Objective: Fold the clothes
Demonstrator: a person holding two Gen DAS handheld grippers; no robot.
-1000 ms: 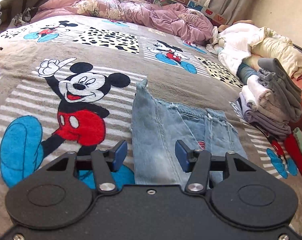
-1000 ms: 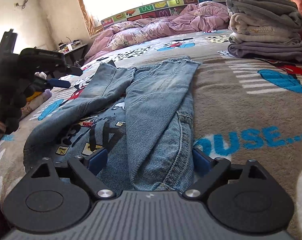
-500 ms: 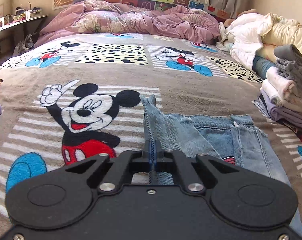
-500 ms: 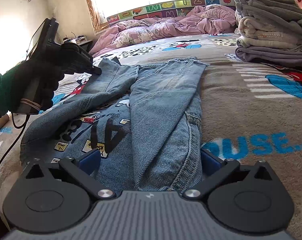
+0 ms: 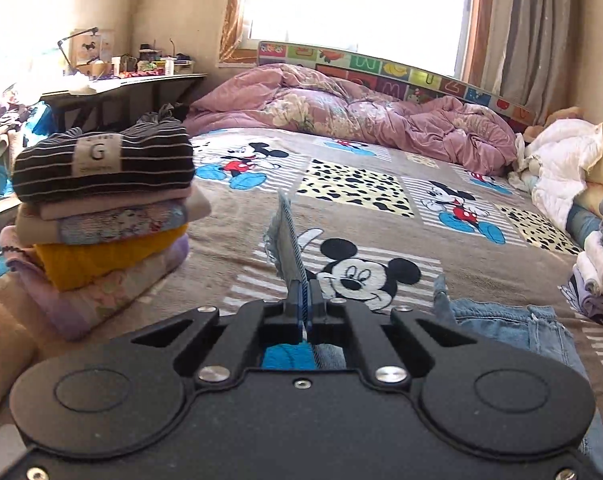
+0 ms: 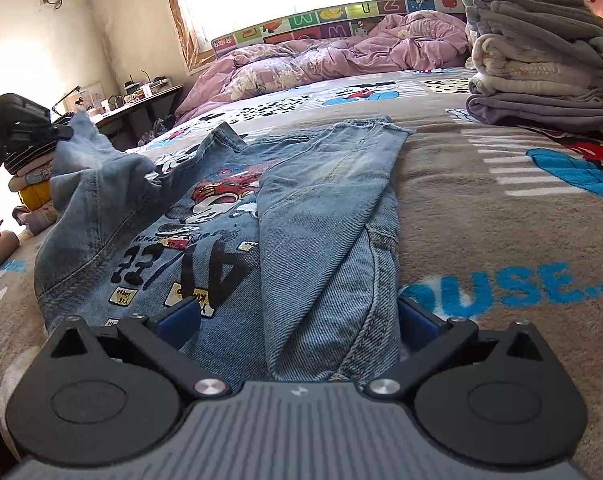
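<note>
A light blue denim jacket (image 6: 321, 216) with a cartoon print and "41" on its back lies on the Mickey Mouse blanket (image 6: 501, 208). My left gripper (image 5: 306, 300) is shut on the cuff of its left sleeve (image 5: 287, 236) and holds it lifted off the bed. It also shows at the far left of the right wrist view (image 6: 67, 132). My right gripper (image 6: 297, 320) is open, its blue pads either side of the jacket's folded right sleeve (image 6: 329, 264), low over the cloth.
A stack of folded clothes (image 5: 101, 208) topped by a striped garment stands on the bed's left side. A grey and white folded stack (image 6: 541, 64) stands at the right. A purple quilt (image 5: 361, 108) lies at the headboard. A desk (image 5: 121, 84) stands beyond the left edge.
My left gripper closed on the sleeve cuff, then lifted it up and swung left, so the sleeve now hangs raised. My right gripper stays open over the jacket.
</note>
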